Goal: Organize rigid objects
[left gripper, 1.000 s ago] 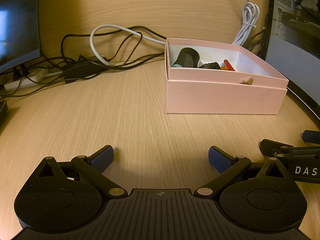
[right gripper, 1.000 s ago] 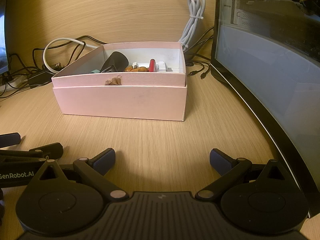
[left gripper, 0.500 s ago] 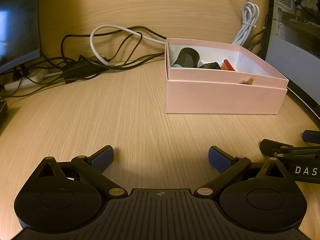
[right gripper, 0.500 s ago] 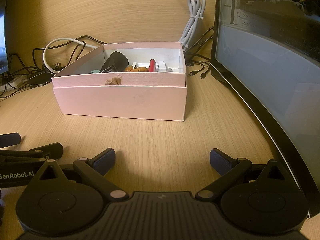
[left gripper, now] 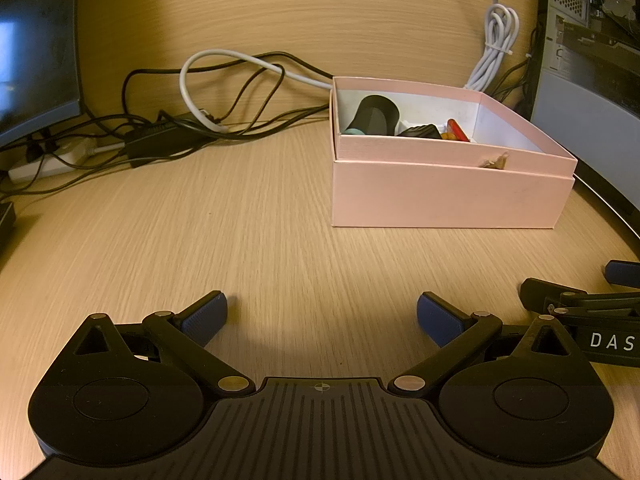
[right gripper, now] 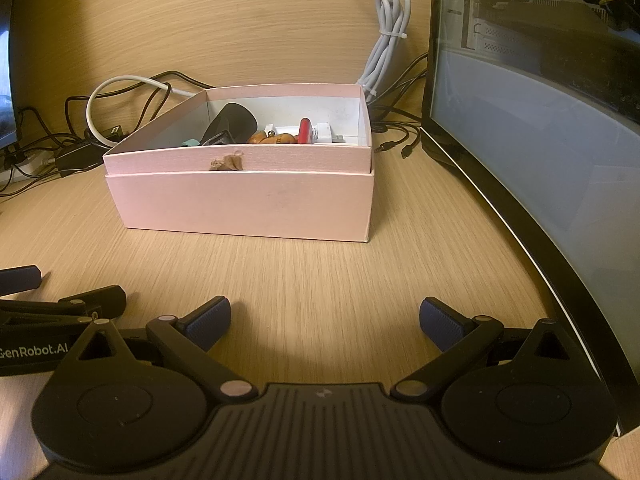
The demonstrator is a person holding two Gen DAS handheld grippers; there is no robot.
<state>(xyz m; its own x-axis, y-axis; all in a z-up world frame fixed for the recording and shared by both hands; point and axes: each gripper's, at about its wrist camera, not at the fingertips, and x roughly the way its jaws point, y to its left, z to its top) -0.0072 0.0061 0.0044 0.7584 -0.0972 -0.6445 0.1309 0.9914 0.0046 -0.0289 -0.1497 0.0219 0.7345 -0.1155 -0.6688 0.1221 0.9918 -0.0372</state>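
Pink box [right gripper: 248, 200] near the worktop's [left gripper: 240, 232] back edge already holds the small items (nothing loose remains); your left gripper [left gripper: 322, 316] and right gripper [right gripper: 325, 318] rest empty, fingers apart.

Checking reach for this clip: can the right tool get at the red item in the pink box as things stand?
Probably yes. The right tool is open and empty, bare desk lies before the pink box, which has no lid; the red item sits exposed near the back wall.

left tool [left gripper: 322, 314] spread wide, empty, low over desk [left gripper: 248, 232]; pink box [left gripper: 448, 196] ahead right.
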